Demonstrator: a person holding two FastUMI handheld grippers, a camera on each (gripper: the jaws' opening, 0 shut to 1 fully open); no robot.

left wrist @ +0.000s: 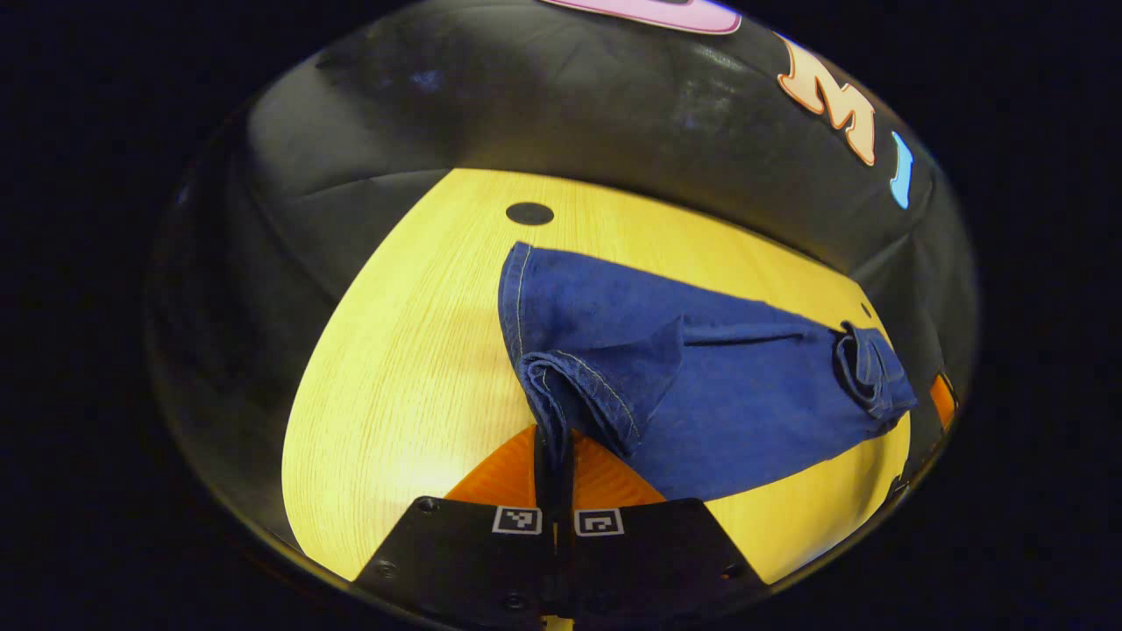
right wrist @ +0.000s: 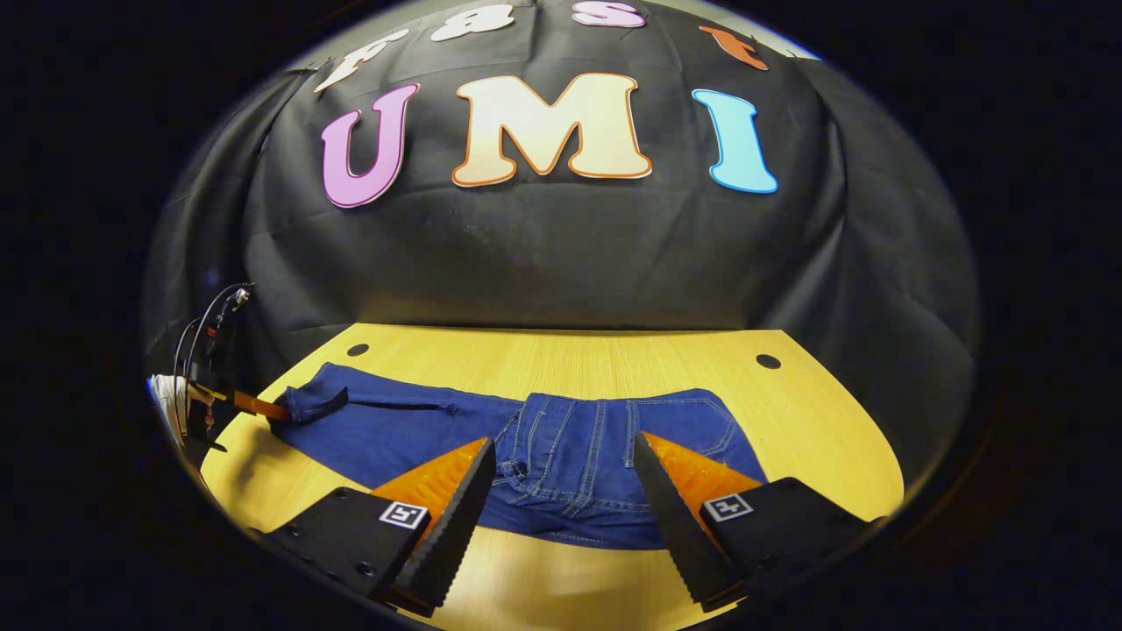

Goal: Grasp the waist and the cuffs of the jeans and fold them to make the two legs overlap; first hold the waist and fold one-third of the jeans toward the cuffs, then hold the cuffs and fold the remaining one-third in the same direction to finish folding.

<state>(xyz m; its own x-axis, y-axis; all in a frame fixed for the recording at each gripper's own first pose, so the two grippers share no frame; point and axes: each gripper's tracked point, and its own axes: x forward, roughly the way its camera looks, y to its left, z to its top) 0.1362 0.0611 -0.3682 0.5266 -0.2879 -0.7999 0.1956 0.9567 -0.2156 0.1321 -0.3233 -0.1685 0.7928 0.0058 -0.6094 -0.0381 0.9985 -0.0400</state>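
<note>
On table [right wrist: 561,350], jeans [right wrist: 394,438], cuff pinched.

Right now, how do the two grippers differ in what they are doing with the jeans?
The left gripper is shut on the cuffs, pinching the bunched hem; the right gripper is open, gripping nothing. The left one works at the cuff end of the jeans, the right one at the waist. Both stay low over the same wooden table.
</note>
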